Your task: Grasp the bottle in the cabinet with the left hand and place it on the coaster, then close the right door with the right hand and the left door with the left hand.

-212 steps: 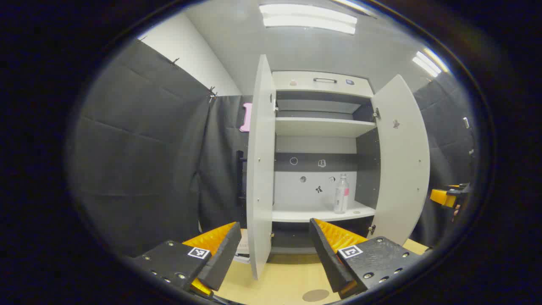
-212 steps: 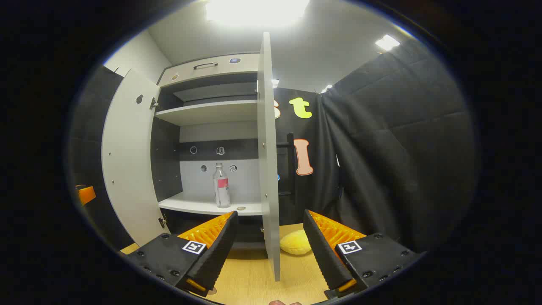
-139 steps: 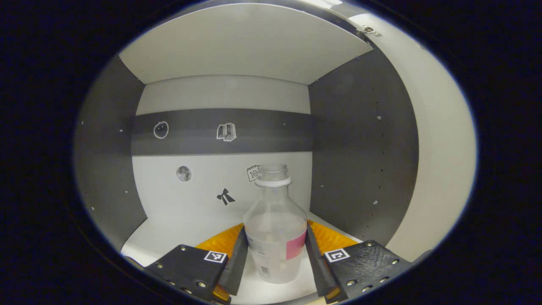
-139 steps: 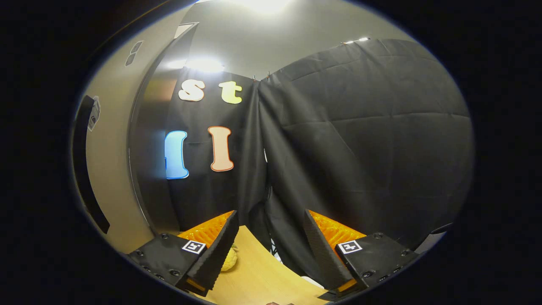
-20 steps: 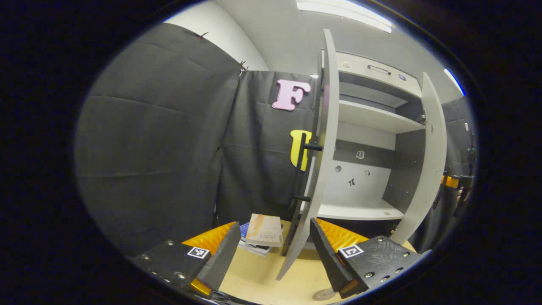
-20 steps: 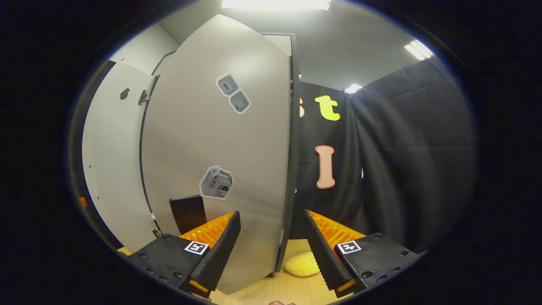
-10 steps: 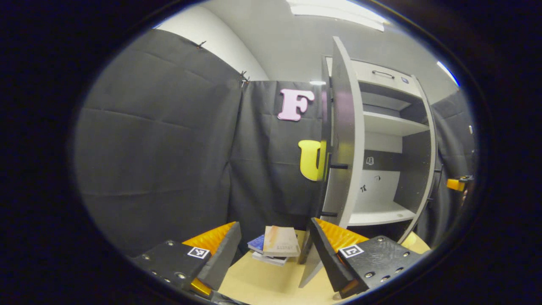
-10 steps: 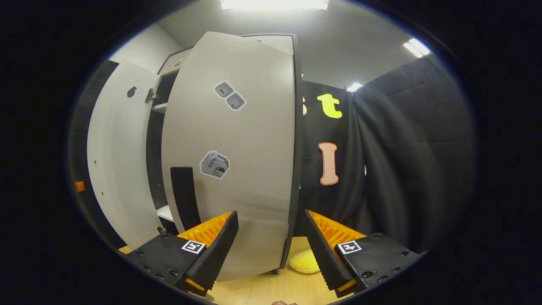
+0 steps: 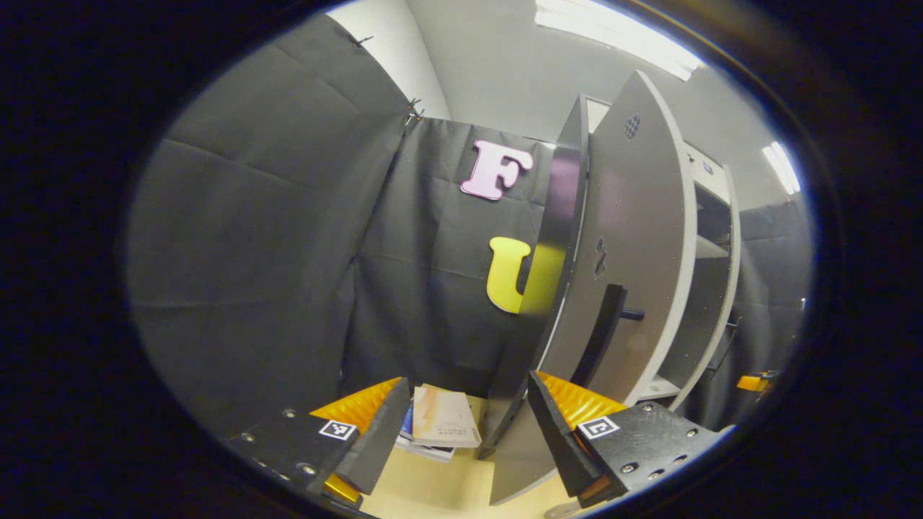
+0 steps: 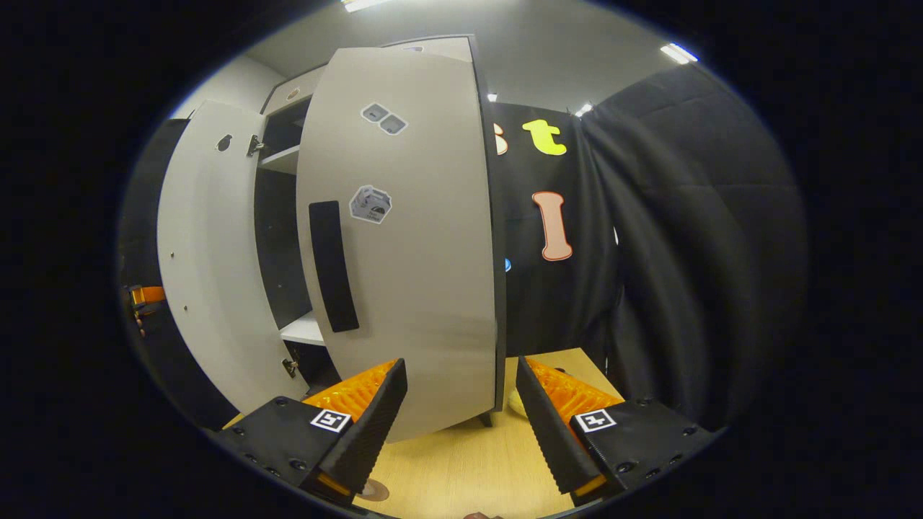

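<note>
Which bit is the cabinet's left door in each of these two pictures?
Left gripper view: the left door stands right of centre, partly open, with its outer face and black handle towards the camera.
Right gripper view: it is the pale panel at the left, inner face showing, left of the right door.
Shared landmark: the white lower shelf, seen in the gap between the doors.

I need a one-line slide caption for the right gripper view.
Open right tool faces the half-closed right door.

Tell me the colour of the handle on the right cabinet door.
Black, a vertical bar handle on the pale grey right door; clearest in the right gripper view.
</note>
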`<state>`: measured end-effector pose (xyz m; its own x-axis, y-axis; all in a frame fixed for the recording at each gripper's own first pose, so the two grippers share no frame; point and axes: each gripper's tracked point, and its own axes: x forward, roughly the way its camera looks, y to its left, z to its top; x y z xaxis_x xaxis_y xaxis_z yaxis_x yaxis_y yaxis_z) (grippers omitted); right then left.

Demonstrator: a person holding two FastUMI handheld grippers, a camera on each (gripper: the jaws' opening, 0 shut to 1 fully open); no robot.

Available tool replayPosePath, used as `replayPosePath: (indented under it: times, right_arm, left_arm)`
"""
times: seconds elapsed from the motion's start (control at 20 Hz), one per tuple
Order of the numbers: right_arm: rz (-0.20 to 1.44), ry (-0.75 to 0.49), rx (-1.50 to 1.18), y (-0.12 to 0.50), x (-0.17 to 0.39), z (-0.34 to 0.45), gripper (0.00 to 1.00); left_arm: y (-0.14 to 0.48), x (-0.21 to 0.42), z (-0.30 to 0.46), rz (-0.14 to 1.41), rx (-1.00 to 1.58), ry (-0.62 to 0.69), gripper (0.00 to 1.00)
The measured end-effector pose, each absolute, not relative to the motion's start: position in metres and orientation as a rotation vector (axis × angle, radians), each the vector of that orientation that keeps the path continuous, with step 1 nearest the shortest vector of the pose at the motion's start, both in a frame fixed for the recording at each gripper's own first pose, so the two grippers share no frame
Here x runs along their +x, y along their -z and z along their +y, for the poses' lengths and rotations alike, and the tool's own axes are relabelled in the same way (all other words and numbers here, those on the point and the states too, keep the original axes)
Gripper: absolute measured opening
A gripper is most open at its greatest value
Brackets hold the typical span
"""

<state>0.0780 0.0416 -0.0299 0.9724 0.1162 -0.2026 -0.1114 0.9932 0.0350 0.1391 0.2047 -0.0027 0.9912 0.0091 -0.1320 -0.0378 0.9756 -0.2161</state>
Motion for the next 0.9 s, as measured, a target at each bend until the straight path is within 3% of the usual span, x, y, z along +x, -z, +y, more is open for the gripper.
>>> replayPosePath:
  times: [0.3, 0.35, 0.4, 0.45, 0.7, 0.8, 0.85, 0.9]
  right_arm:
    - [0.291, -0.092, 0.011, 0.069, 0.042, 0.033, 0.97]
    - [0.301, -0.084, 0.002, 0.074, 0.035, 0.029, 0.99]
    - [0.308, -0.075, -0.010, 0.078, 0.028, 0.026, 0.99]
    - [0.313, -0.069, -0.024, 0.081, 0.022, 0.022, 0.95]
    - [0.333, -0.045, -0.033, 0.090, 0.000, 0.010, 0.97]
    - [0.327, -0.038, -0.033, 0.088, -0.003, 0.008, 0.97]
    - [0.322, -0.037, -0.033, 0.086, -0.004, 0.007, 0.97]
    - [0.317, -0.036, -0.034, 0.086, -0.006, 0.005, 0.97]
  left_arm:
    - [-0.001, 0.164, 0.191, 0.122, -0.229, 0.084, 0.95]
    - [-0.004, 0.170, 0.188, 0.119, -0.246, 0.101, 1.00]
    - [-0.009, 0.174, 0.184, 0.114, -0.263, 0.114, 0.95]
    - [-0.013, 0.178, 0.182, 0.109, -0.272, 0.125, 0.95]
    - [-0.026, 0.178, 0.176, 0.091, -0.215, 0.174, 0.95]
    - [-0.028, 0.184, 0.172, 0.088, -0.189, 0.171, 1.00]
    - [-0.028, 0.184, 0.170, 0.090, -0.183, 0.172, 0.89]
    - [-0.029, 0.183, 0.167, 0.094, -0.170, 0.173, 0.92]
